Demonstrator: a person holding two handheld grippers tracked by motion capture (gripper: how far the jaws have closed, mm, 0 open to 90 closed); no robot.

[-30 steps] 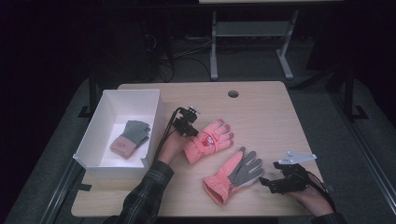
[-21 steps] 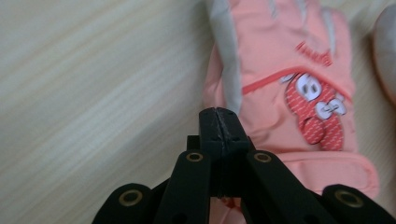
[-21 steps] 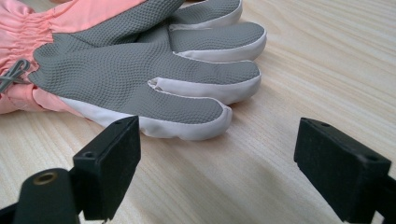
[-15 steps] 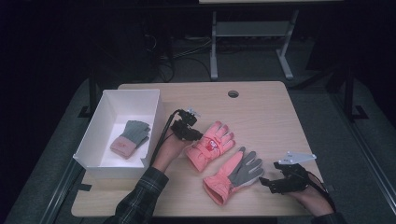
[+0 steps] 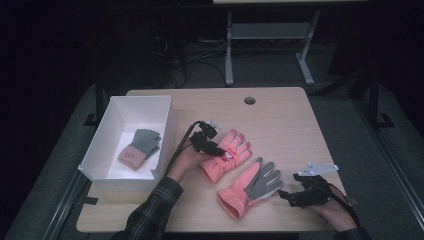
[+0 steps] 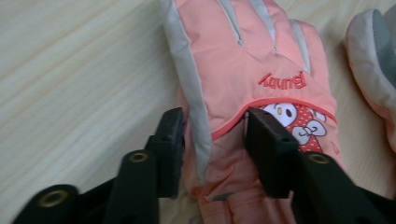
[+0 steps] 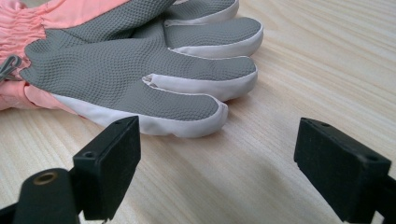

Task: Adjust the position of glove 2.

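Left tool (image 6: 212,154) has just been opening, jaws spread astride the pink bunny glove (image 6: 252,88) lying mid-surface (image 5: 280,115), pads apparently loose; risk: closing thinly pinches only fabric, glove slips; right tool (image 7: 217,168) spread, empty, near the grey-palmed glove (image 7: 140,70).

High view overlooks the table (image 5: 280,107); both gripper views skim it closely, sharing its wood.

Your left gripper (image 5: 216,148), its jaws just opened, sits at the cuff end of the pink glove (image 5: 229,154), seemingly touching it, while your right gripper (image 5: 286,195) rests just beside the grey-palmed glove (image 5: 250,189).
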